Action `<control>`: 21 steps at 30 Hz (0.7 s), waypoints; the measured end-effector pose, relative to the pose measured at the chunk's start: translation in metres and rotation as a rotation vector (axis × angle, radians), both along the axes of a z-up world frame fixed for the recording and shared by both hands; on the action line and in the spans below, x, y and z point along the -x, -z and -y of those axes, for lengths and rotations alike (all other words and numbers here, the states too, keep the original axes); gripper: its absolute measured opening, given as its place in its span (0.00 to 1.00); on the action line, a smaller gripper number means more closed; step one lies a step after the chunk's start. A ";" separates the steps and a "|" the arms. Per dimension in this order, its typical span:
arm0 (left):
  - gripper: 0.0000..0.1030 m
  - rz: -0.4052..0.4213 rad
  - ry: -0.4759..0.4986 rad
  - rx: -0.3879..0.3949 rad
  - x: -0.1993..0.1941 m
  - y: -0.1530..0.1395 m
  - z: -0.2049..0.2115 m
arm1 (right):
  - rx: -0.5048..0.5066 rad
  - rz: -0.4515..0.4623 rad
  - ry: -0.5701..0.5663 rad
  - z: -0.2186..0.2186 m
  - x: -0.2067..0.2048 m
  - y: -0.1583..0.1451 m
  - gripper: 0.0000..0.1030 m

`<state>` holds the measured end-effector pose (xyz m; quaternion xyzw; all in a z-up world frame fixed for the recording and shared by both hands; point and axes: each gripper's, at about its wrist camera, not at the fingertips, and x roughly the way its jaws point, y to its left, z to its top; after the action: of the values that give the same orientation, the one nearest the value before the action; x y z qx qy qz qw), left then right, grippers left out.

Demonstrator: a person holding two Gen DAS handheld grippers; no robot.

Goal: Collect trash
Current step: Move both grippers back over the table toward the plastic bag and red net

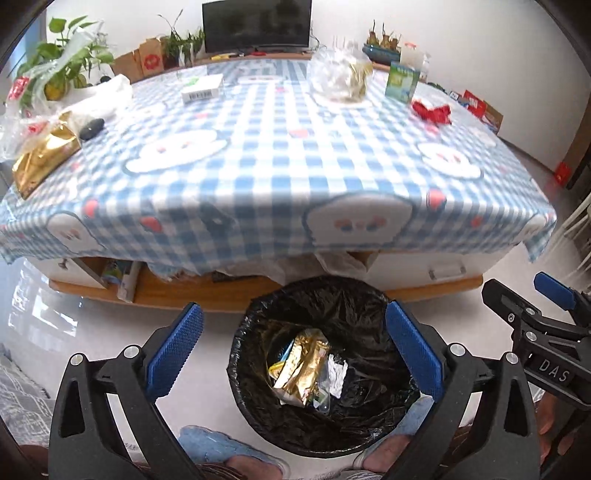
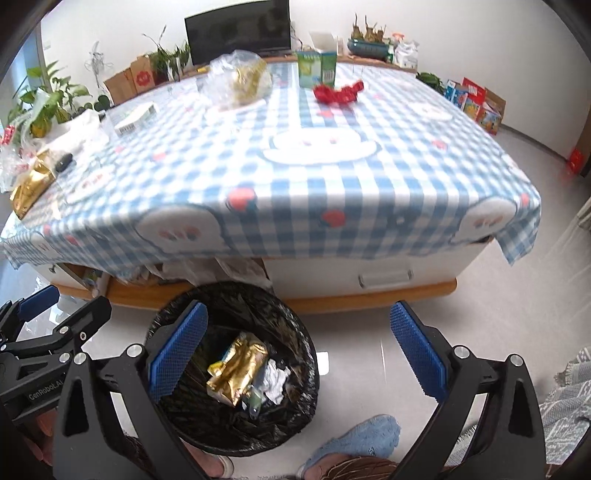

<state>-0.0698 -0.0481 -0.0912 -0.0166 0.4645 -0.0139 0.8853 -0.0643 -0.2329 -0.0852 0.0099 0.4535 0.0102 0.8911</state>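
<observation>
A bin with a black liner [image 1: 321,295] [image 2: 229,291] stands on the floor against the table's near side. In it lie a gold wrapper [image 1: 303,365] [image 2: 240,369] and crumpled white paper [image 1: 338,373]. My left gripper [image 1: 295,350] hangs open right above the bin, nothing between its blue pads. My right gripper [image 2: 297,354] is open and empty too, over the bin's right rim and the floor. On the checked tablecloth [image 1: 295,166] lie a gold bag [image 1: 44,155] [image 2: 31,184], a red wrapper [image 1: 432,110] [image 2: 338,92] and a clear plastic bag [image 1: 341,77] [image 2: 240,79].
A green carton [image 1: 402,81] [image 2: 317,68], a white box [image 1: 203,88] and a black object [image 1: 92,129] also sit on the table. Plants and a screen [image 1: 256,26] line the far side. A person's feet in blue slippers [image 2: 354,439] flank the bin.
</observation>
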 end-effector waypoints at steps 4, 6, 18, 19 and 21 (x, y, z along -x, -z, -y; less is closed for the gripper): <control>0.94 0.015 -0.033 0.008 -0.006 -0.026 -0.015 | -0.010 0.043 -0.019 -0.009 -0.007 -0.022 0.92; 0.94 0.024 -0.044 0.014 -0.010 -0.039 -0.023 | -0.015 0.065 -0.029 -0.013 -0.011 -0.033 0.92; 0.94 0.025 -0.071 0.027 -0.069 -0.066 -0.050 | 0.003 0.125 -0.032 -0.012 -0.069 -0.066 0.92; 0.94 0.025 -0.074 0.027 -0.076 -0.066 -0.052 | 0.007 0.129 -0.032 -0.011 -0.075 -0.067 0.92; 0.94 0.023 -0.071 0.036 -0.089 -0.066 -0.054 | 0.013 0.134 -0.029 -0.007 -0.088 -0.067 0.92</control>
<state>0.0187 0.0056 -0.0249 -0.0488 0.4529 0.0091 0.8902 0.0242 -0.2262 -0.0182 -0.0031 0.3929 0.0206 0.9193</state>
